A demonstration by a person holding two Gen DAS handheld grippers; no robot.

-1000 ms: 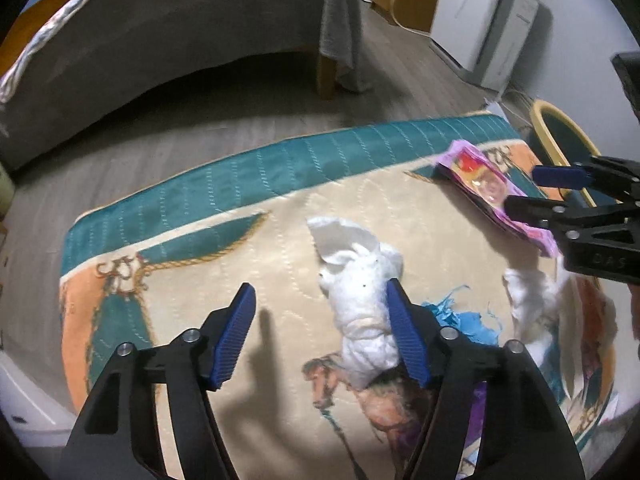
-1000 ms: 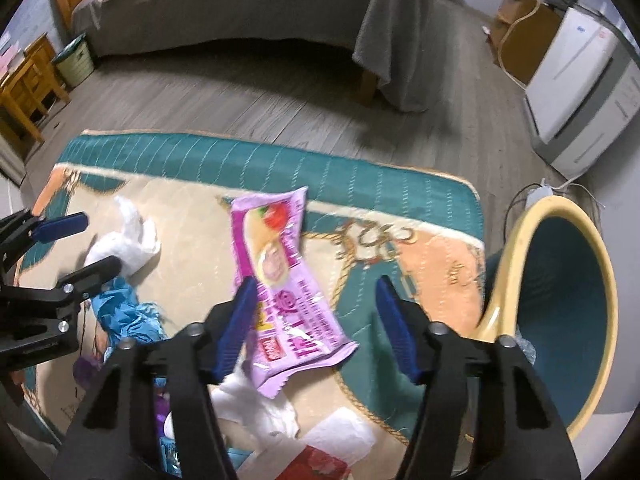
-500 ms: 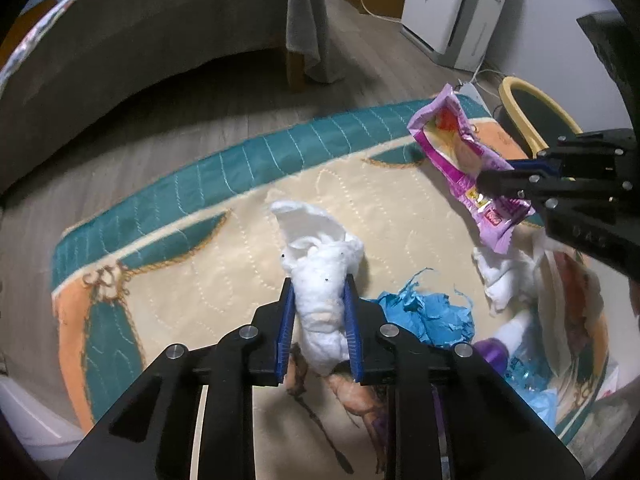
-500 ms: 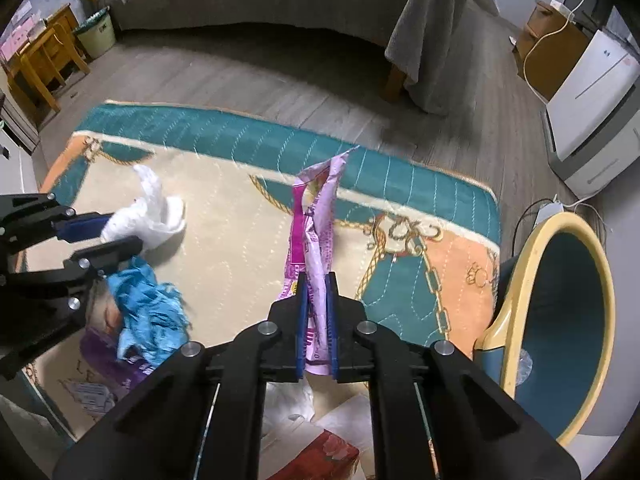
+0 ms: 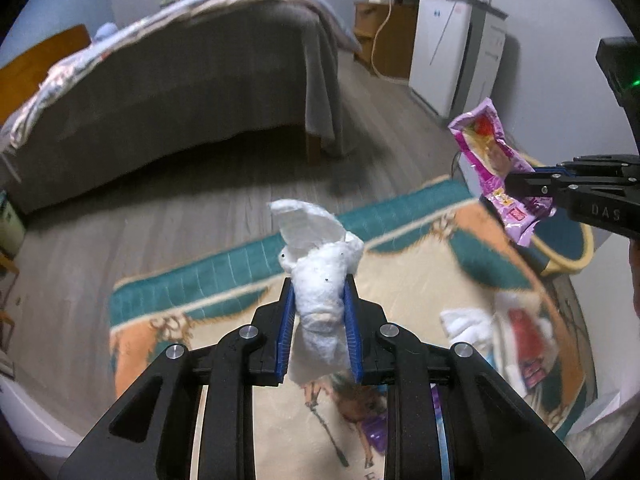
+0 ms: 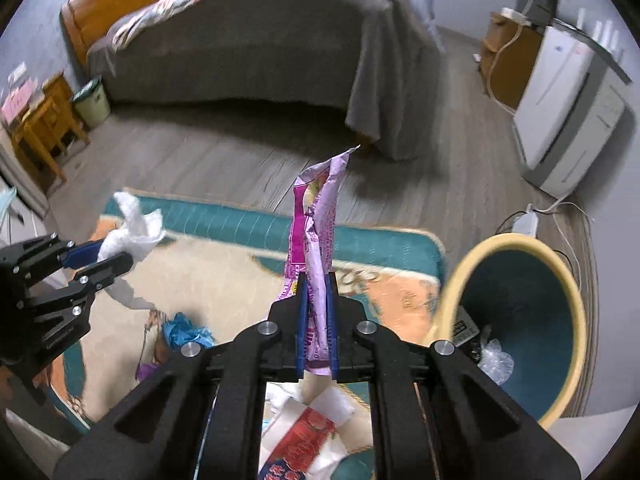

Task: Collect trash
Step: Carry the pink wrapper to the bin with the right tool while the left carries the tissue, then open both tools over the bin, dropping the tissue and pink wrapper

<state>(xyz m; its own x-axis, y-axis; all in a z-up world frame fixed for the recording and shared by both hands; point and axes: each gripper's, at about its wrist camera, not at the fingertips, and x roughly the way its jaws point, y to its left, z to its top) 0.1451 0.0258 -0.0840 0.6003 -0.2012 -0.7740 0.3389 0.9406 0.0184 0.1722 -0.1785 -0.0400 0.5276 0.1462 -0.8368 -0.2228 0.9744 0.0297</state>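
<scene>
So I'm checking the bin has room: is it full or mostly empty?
Mostly empty. In the right wrist view the bin shows bare teal inside, with only a few scraps at the bottom.

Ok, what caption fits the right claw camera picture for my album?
Right claw lifts a pink snack wrapper above the rug, beside the trash bin.

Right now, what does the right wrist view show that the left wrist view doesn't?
Only the right wrist view: the inside of the trash bin with litter at its bottom, and the crumpled blue scrap on the rug.
Only the left wrist view: the wrapper's printed face.
Both: the left gripper shut on the white tissue wad and the right gripper shut on the purple snack wrapper.
</scene>
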